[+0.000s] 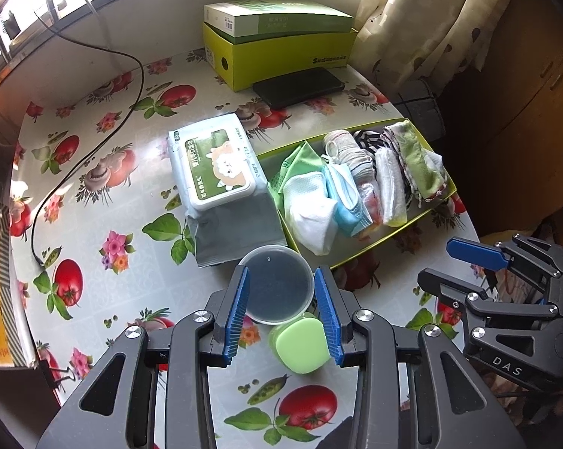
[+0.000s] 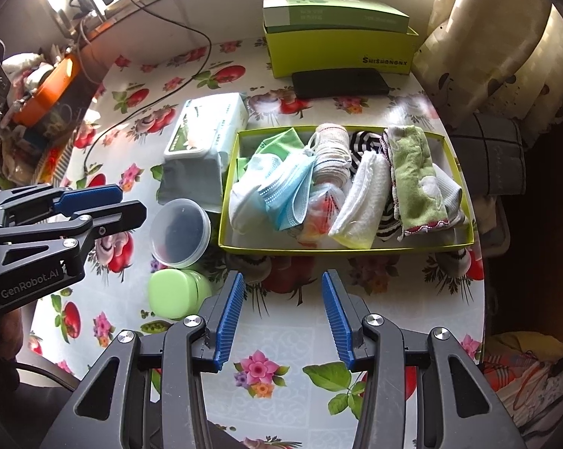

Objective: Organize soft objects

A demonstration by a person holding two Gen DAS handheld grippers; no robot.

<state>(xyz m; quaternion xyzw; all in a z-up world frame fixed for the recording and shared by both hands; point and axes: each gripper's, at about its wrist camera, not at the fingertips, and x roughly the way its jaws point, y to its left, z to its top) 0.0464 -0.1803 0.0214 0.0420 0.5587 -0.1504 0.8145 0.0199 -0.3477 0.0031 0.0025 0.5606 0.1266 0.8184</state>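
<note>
Two hand-held grippers, left (image 1: pixel 281 312) and right (image 2: pixel 281 314), both spread and empty, tilted steeply down over the table (image 2: pixel 296 340).

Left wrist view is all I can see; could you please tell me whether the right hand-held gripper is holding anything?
Observer: No. The right hand-held gripper is open, with only the bare tablecloth showing inside its jaws.
Operator: Thank you. In my view the clear container appears inside the left jaws; is it gripped?
Observer: No. Seen from the right wrist, the left hand-held gripper ends short of the clear container, jaws apart and not touching it.
Operator: Is anything beyond the tablecloth's left edge?
Observer: An orange object sits among clutter there.
</note>
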